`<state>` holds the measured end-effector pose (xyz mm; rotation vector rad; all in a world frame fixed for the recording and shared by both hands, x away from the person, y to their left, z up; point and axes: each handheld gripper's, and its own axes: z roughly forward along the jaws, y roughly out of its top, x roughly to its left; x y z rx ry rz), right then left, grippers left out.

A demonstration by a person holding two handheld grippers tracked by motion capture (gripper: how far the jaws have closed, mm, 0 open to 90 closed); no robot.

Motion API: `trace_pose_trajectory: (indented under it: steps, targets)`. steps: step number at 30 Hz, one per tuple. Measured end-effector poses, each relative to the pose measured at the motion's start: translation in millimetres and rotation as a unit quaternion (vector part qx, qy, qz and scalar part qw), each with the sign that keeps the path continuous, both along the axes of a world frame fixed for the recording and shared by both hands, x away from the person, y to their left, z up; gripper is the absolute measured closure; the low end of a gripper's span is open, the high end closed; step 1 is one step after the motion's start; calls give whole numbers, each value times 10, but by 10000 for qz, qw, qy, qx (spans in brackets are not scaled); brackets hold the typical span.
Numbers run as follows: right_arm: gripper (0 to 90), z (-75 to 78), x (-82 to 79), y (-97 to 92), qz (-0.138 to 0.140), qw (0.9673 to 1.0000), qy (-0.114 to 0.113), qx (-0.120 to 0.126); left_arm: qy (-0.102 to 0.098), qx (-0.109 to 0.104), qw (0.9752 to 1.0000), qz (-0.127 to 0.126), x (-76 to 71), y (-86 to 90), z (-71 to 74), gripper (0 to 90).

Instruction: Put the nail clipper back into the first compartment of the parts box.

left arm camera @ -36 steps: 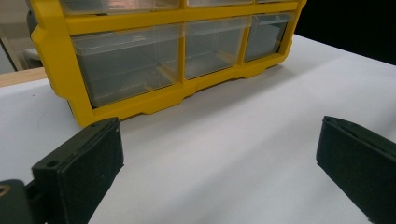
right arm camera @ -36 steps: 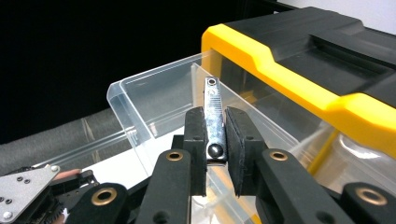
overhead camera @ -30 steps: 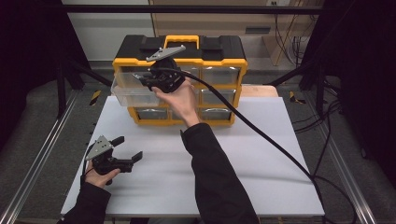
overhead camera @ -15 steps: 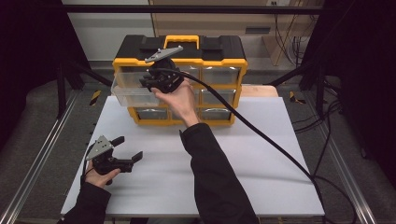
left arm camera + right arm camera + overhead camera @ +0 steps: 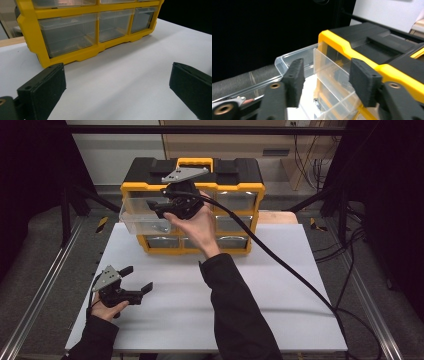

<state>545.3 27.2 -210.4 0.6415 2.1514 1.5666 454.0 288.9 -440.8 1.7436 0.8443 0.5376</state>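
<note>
Right gripper (image 5: 159, 210) opening, one drawer (image 5: 142, 217) out

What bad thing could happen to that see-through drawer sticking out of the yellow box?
The drawer hangs far out of the box, so it might tip or slide out and drop. The right gripper has just been opening, its jaws now apart with nothing pinched, so nothing steadies the drawer. Its thick cable crosses the table and could snag.
</note>
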Motion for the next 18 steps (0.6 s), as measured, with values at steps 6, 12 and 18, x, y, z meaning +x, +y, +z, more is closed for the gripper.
trace_pose_trajectory:
  steps: [6,12,18]
  targets:
    - [247,52,-140,-249,-129,9995,-172,220,12,18,10000,1,0,-8,-4,4]
    - [104,40,-282,-498,-221,9990,-171,336,18,24,10000,10,2,-7,-5,4]
    - [43,-30,-430,-711,-251,9986,-151,434,19,37,10000,-3,1,-9,-7,4]
